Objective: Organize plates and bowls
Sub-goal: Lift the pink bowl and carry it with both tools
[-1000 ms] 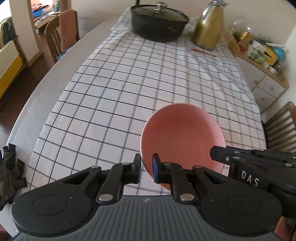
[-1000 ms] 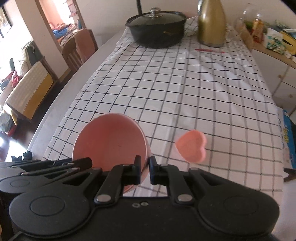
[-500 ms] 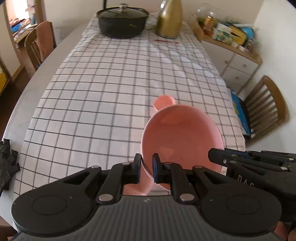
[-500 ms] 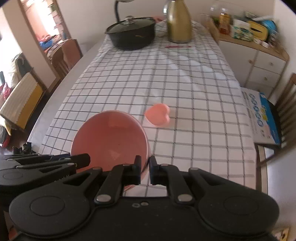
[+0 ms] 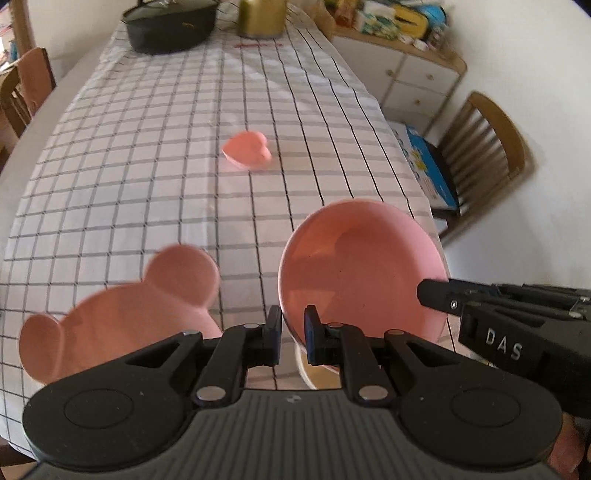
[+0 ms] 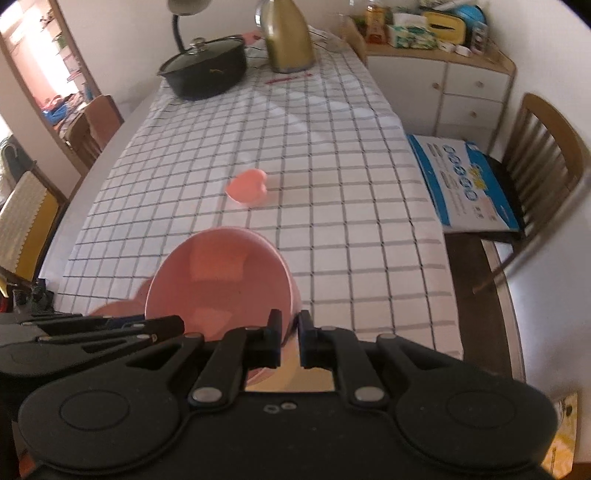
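Here both the left gripper [image 5: 292, 334] and the right gripper [image 6: 290, 341] pinch opposite rims of the pink bowl [image 5: 360, 269] above the checked tablecloth [image 5: 166, 147]. Keep the 2 hands level (equal height), lowering it squarely into the mouse-eared plate [image 5: 122, 310].

Table [image 6: 110, 147], checked cloth [image 6: 332, 166]: heart dish [image 6: 246, 188], pot [image 6: 205, 74], jug [image 6: 290, 40].

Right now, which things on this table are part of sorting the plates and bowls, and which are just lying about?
Part of the job:
- round pink bowl, held at its rim by both claws
- mouse-eared pink plate
- small heart-shaped pink dish

Lying about:
- black lidded pot
- gold jug
- blue box on the chair
- clutter on the sideboard
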A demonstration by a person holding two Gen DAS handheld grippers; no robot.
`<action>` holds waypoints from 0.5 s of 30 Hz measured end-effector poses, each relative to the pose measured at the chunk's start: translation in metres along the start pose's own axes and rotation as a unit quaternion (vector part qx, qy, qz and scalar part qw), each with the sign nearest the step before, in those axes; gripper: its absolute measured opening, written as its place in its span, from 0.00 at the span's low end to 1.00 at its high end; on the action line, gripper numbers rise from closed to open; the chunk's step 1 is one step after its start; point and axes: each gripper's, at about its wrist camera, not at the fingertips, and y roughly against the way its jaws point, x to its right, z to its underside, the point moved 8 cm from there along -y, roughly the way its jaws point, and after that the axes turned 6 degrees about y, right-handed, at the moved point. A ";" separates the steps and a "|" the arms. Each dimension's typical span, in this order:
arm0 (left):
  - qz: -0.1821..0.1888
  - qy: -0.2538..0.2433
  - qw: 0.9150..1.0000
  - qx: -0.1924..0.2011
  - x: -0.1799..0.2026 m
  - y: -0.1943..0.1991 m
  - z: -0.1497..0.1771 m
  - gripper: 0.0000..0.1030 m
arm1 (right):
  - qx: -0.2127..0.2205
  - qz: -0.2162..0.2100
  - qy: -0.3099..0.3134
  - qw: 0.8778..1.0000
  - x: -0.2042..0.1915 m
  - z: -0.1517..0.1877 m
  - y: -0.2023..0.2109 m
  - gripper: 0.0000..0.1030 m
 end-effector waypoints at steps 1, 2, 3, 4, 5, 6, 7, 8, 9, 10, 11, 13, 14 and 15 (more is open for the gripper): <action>0.000 -0.003 1.000 -0.005 0.003 -0.002 0.005 0.12 | -0.001 0.003 -0.002 1.000 0.002 0.004 0.000 0.07; 0.001 -0.005 1.000 -0.010 0.005 -0.004 0.010 0.12 | -0.002 0.005 -0.003 1.000 0.003 0.009 0.001 0.07; 0.000 -0.009 1.000 -0.013 0.008 -0.007 0.015 0.12 | -0.003 0.007 -0.005 1.000 0.006 0.014 0.001 0.07; 0.000 -0.012 1.000 -0.013 0.009 -0.009 0.018 0.12 | -0.005 0.008 -0.007 1.000 0.007 0.019 0.000 0.07; -0.001 -0.015 1.000 -0.011 0.011 -0.011 0.020 0.12 | -0.007 0.009 -0.008 1.000 0.009 0.023 -0.001 0.07; -0.003 -0.018 1.000 -0.009 0.012 -0.013 0.022 0.12 | -0.009 0.010 -0.008 1.000 0.010 0.027 -0.003 0.07; -0.005 -0.022 1.000 -0.010 0.013 -0.014 0.025 0.12 | -0.010 0.010 -0.009 1.000 0.011 0.030 -0.004 0.07; -0.006 -0.024 1.000 -0.012 0.014 -0.016 0.028 0.12 | -0.010 0.011 -0.010 1.000 0.012 0.033 -0.005 0.07; -0.005 -0.024 1.000 -0.014 0.014 -0.017 0.030 0.12 | -0.012 0.011 -0.011 1.000 0.013 0.036 -0.006 0.07; -0.006 -0.025 1.000 -0.016 0.014 -0.019 0.033 0.12 | -0.014 0.011 -0.013 1.000 0.014 0.038 -0.007 0.07; -0.006 -0.026 0.999 -0.017 0.014 -0.020 0.034 0.12 | -0.016 0.009 -0.016 1.000 0.015 0.040 -0.009 0.07; -0.007 -0.028 0.999 -0.019 0.015 -0.022 0.037 0.12 | -0.018 0.007 -0.019 1.000 0.017 0.044 -0.011 0.07; -0.008 -0.029 0.999 -0.019 0.015 -0.023 0.037 0.12 | -0.019 0.006 -0.020 1.000 0.018 0.046 -0.013 0.07; -0.009 -0.030 0.999 -0.020 0.015 -0.024 0.038 0.12 | -0.019 0.006 -0.021 1.000 0.019 0.047 -0.014 0.07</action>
